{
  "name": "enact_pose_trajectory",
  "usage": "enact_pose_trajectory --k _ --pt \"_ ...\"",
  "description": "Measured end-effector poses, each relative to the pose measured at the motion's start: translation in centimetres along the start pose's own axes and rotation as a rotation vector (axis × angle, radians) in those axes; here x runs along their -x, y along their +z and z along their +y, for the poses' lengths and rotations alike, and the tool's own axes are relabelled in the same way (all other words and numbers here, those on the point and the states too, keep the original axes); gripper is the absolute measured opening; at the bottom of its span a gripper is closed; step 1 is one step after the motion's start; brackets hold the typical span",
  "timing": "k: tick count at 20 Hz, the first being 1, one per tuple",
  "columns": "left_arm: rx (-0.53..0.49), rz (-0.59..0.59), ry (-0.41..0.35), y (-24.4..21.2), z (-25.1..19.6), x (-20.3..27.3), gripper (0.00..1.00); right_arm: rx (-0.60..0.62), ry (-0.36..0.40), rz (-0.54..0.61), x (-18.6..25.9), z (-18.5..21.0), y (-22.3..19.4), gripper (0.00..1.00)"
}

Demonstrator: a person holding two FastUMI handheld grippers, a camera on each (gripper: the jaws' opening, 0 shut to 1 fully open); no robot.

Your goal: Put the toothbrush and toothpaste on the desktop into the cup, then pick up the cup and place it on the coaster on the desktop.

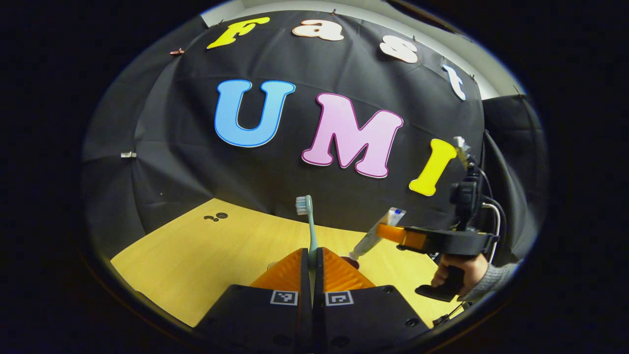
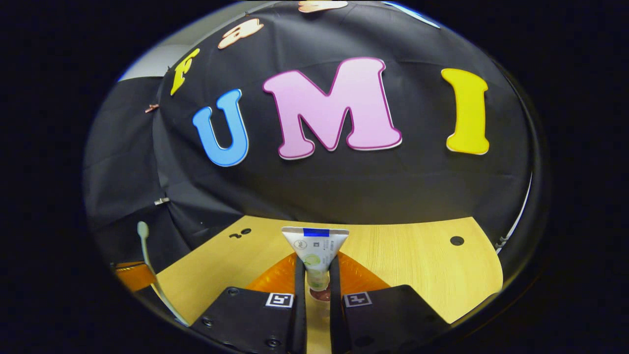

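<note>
Left gripper (image 1: 313,263) is clamped on the pale-green plastic toothbrush (image 1: 308,223), upright at twelve o'clock. Right gripper (image 2: 317,275) is clamped on the white plastic toothpaste tube (image 2: 314,250), above the wooden desktop (image 2: 408,265). Judged: both items lifted; cup insertion and coaster placement outstanding.

Light wood-grain desktop (image 2: 408,265), bare surface. Small dark marks (image 1: 216,216) at its far left; a dark round hole (image 2: 457,240) far right.
</note>
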State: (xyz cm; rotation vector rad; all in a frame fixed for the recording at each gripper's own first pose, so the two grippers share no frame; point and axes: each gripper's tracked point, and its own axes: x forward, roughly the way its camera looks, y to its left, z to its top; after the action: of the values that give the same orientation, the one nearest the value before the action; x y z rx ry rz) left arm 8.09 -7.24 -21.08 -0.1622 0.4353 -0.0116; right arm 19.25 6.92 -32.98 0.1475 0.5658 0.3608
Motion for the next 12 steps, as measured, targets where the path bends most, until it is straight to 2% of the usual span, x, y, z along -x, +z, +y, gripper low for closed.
enact_pose_trajectory --k 6,12 --pt "0.025 -0.005 0.023 0.2 0.3 -1.6 0.06 -0.001 0.007 0.153 -4.7 -1.0 -5.4 0.22" --pt "0.03 0.005 0.035 -0.4 0.0 -3.0 0.06 0.049 0.026 0.211 -7.1 -1.4 -9.1 0.23"
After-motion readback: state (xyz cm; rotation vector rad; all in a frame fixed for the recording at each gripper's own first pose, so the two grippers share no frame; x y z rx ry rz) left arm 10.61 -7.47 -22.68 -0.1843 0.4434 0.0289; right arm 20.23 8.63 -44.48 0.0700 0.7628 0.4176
